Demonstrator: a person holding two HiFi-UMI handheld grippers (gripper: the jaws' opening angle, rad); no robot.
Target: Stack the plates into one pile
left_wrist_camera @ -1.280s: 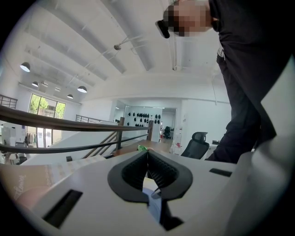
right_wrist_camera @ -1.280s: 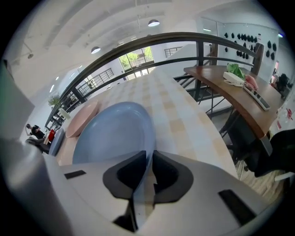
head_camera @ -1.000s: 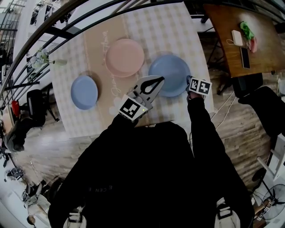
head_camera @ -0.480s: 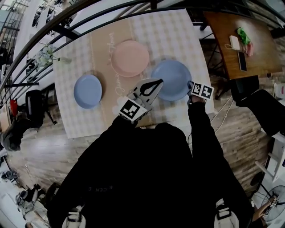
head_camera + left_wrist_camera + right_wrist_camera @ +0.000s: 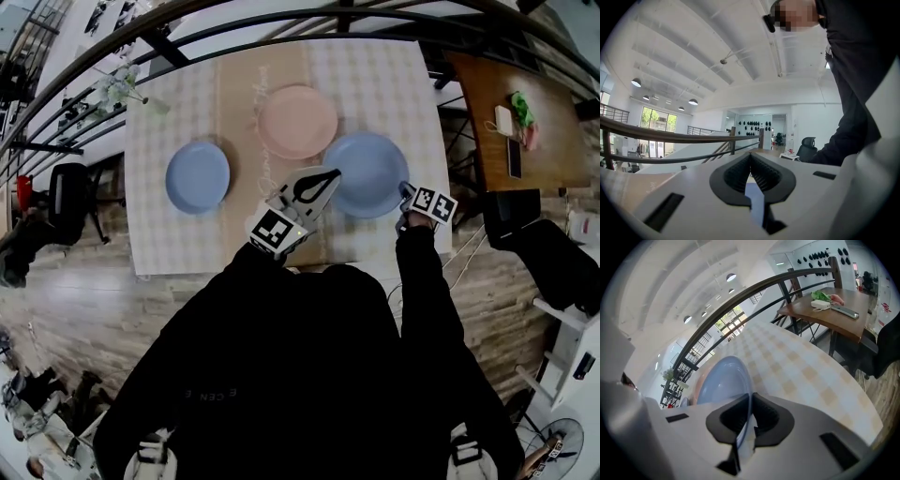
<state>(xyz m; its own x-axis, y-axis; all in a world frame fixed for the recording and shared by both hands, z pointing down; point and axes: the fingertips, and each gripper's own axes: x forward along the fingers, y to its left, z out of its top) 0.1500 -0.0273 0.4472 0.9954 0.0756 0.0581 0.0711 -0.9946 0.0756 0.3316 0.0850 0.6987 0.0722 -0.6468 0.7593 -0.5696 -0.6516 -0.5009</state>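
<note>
Overhead, I look down past black sleeves onto a counter (image 5: pixel 178 244) covered with a pale checked cloth, with a beige runner (image 5: pixel 239 112) laid across it. Three plates lie on it. A small blue plate (image 5: pixel 197 176) lies at the left, well apart from the others. A pink plate (image 5: pixel 297 122) lies further back near the middle, partly on the runner. A large blue plate (image 5: pixel 366 174) lies to the right of it and nearer to me; their edges meet, and I cannot tell whether they overlap.

The right claw (image 5: pixel 405 190) is at the right rim of the large blue plate. In the right gripper view this claw (image 5: pixel 750 401) is pinched on that rim, and the plate (image 5: pixel 723 380) stretches away from it over the checked cloth.

The left claw (image 5: pixel 330 174) is held above the runner, its tip just beside the left rim of the large blue plate. In the left gripper view this claw (image 5: pixel 750 157) is pressed together with nothing between the pads, and it points up toward a white ceiling and a dark railing (image 5: pixel 670 136).

A curved railing (image 5: pixel 281 23) runs past the far edge of the counter. A brown side table (image 5: pixel 487 103) stands to the right, with small things on it.
</note>
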